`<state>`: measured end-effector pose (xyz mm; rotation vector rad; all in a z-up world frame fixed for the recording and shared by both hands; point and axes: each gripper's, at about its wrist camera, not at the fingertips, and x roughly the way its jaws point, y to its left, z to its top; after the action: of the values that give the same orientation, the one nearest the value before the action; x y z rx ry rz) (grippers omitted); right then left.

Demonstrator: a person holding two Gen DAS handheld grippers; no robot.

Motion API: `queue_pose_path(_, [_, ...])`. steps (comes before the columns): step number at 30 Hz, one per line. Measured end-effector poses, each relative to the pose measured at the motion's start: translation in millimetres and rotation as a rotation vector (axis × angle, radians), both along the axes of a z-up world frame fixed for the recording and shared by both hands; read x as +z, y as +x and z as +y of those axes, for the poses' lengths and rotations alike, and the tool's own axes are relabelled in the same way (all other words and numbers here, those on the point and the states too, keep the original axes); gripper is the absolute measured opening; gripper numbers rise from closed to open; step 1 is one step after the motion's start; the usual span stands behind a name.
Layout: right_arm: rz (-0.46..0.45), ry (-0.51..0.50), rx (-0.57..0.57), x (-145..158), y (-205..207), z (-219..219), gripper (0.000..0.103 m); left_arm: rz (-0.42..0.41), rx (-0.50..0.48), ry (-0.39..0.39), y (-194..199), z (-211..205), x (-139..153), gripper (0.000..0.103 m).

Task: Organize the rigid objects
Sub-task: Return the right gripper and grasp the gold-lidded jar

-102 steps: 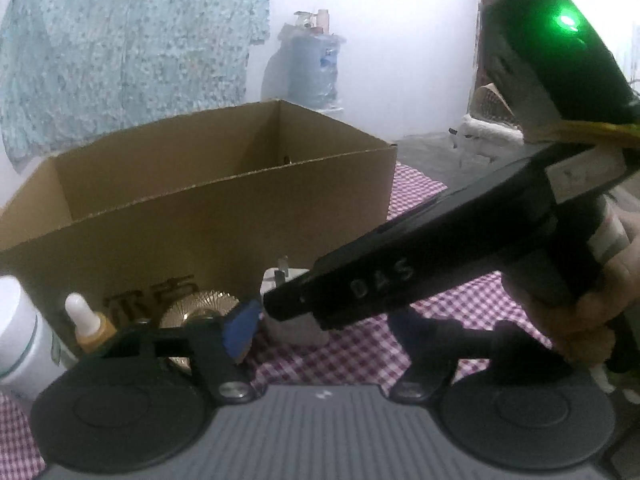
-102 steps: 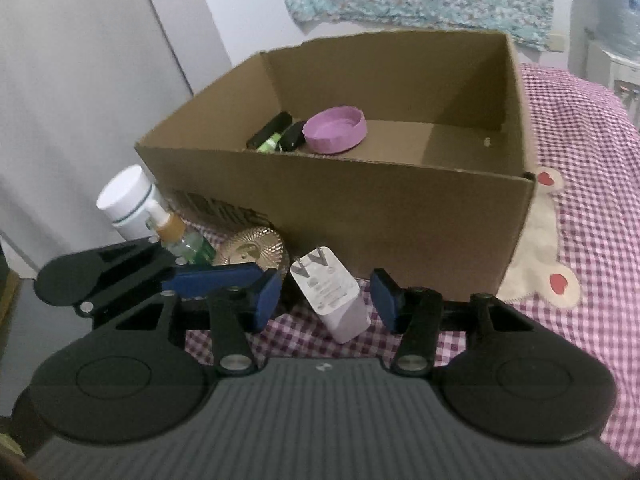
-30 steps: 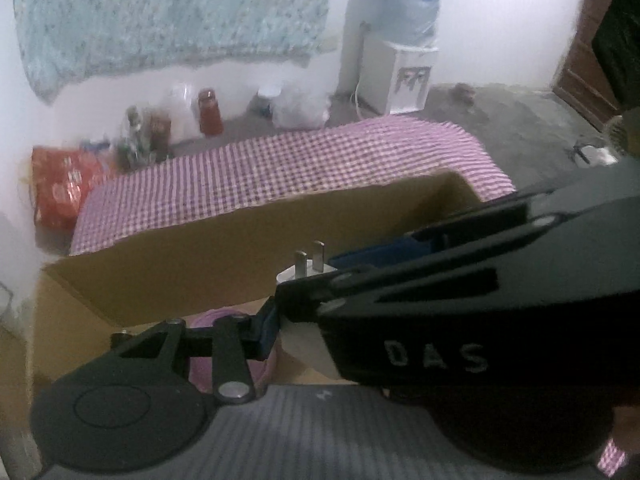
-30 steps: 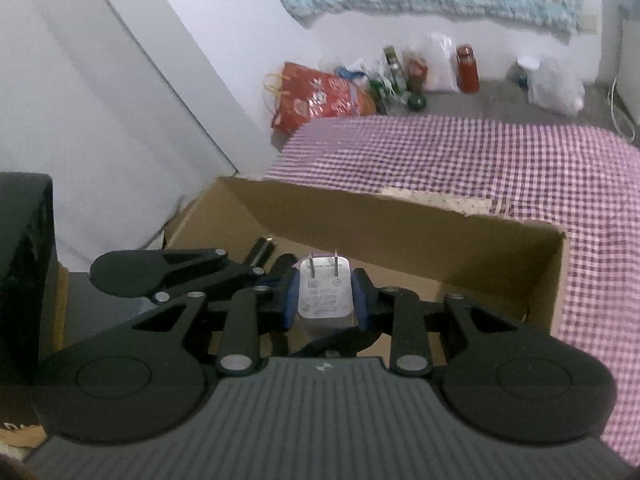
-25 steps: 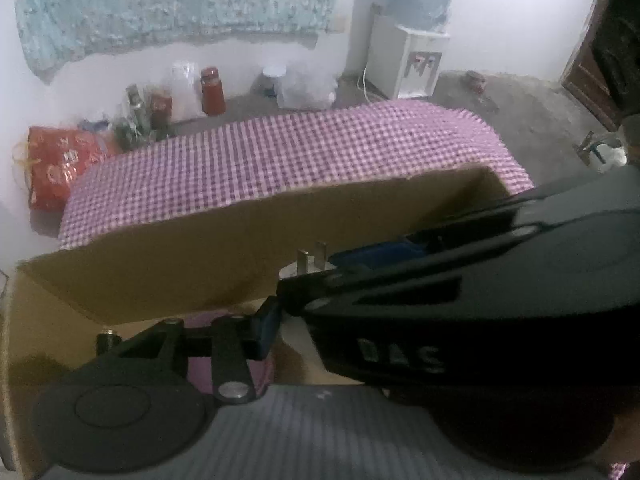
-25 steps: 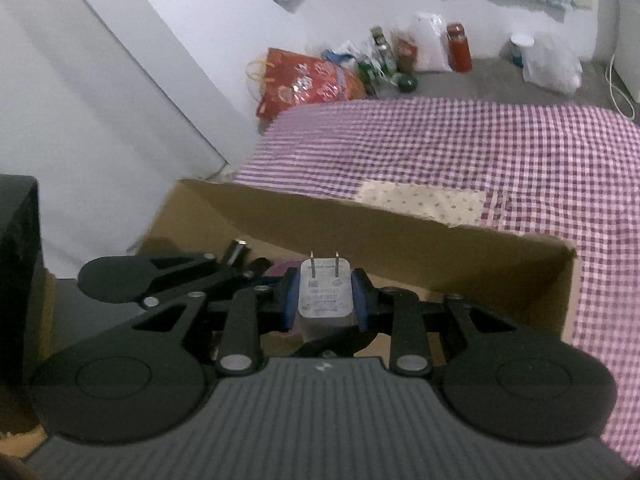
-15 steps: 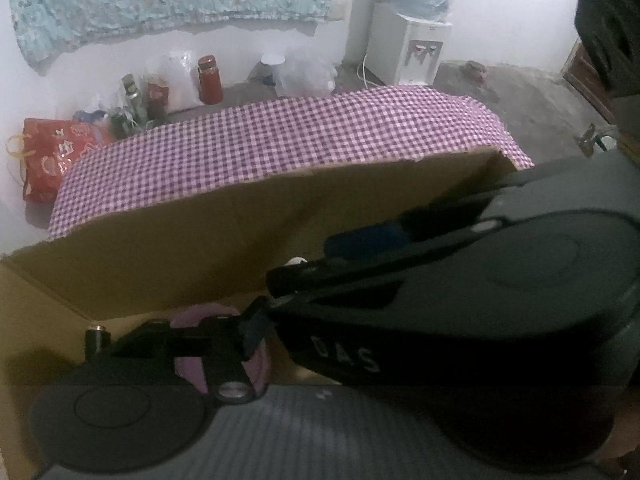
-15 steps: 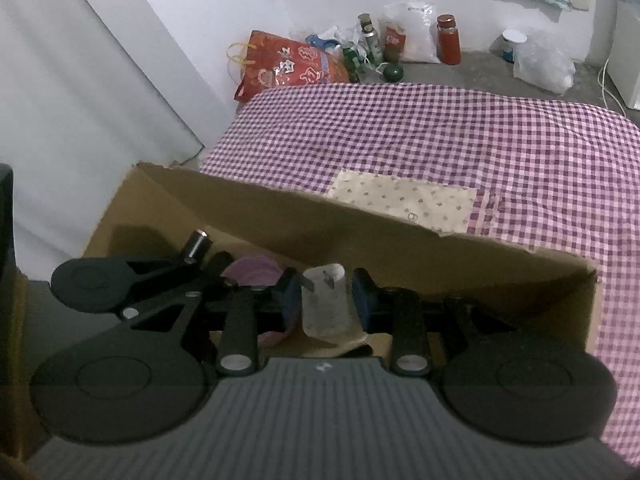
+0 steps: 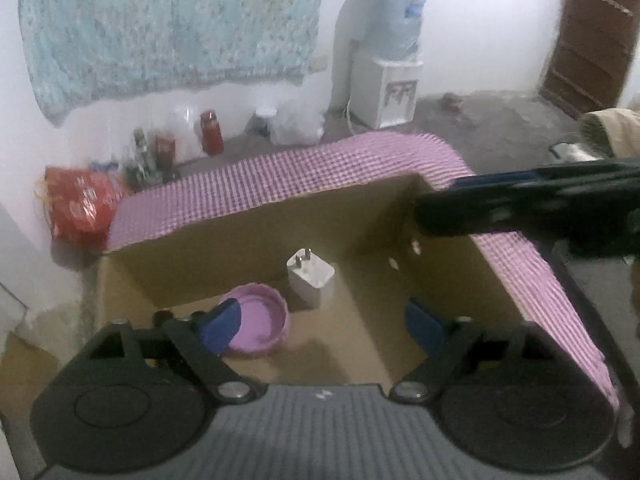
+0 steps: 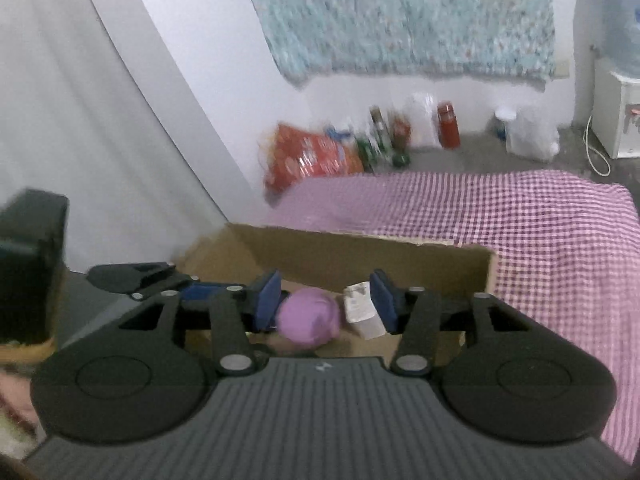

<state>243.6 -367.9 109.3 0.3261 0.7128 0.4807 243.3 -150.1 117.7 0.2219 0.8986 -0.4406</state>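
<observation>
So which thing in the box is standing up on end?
The white charger, prongs pointing up; the purple lid beside it lies flat, open side up.

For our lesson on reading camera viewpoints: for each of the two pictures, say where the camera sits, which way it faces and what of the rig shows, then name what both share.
Left wrist: sits on the left gripper, faces down into the cardboard box; its open blue pads and the other gripper's fingers show.
Right wrist: sits on the right gripper, faces the box more level; its parted pads show.
Shared: white charger, purple lid, checked cloth.
</observation>
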Motion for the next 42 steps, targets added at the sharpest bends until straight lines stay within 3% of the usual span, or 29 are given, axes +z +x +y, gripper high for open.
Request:
queue_pose_path(4, [-0.045,0.060,-0.019,10,-70,-24,0.056,-0.080,-0.016,-0.043,-57,26,21,0.096])
queue_pose_path(8, [-0.033,0.124,-0.032,-1,-137,-38,0.057,-0.128,-0.013,-0.100,-114,54,21,0.098])
queue_pose_path(12, [-0.001,0.167,-0.076,-33,-191,-36,0.057,-0.133,0.006,-0.157,-162,73,-7,0.098])
queue_pose_path(17, [0.075,0.217,-0.120,-89,-229,-15,0.057,-0.112,0.008,-0.163,-196,64,-59,0.098])
queue_pose_path(21, [0.165,0.263,-0.107,-125,-225,3,0.057,-0.088,0.016,-0.140,-196,49,-100,0.093])
queue_pose_path(25, [0.198,0.249,-0.088,-137,-196,23,0.055,-0.095,0.021,-0.079,-186,36,-124,0.084])
queue_pose_path(33, [0.257,0.244,-0.078,-159,-140,48,0.039,-0.127,0.036,-0.043,-167,29,-144,0.079])
queue_pose_path(42, [0.283,0.238,-0.045,-167,-109,61,0.039,-0.138,0.021,-0.050,-155,23,-149,0.076])
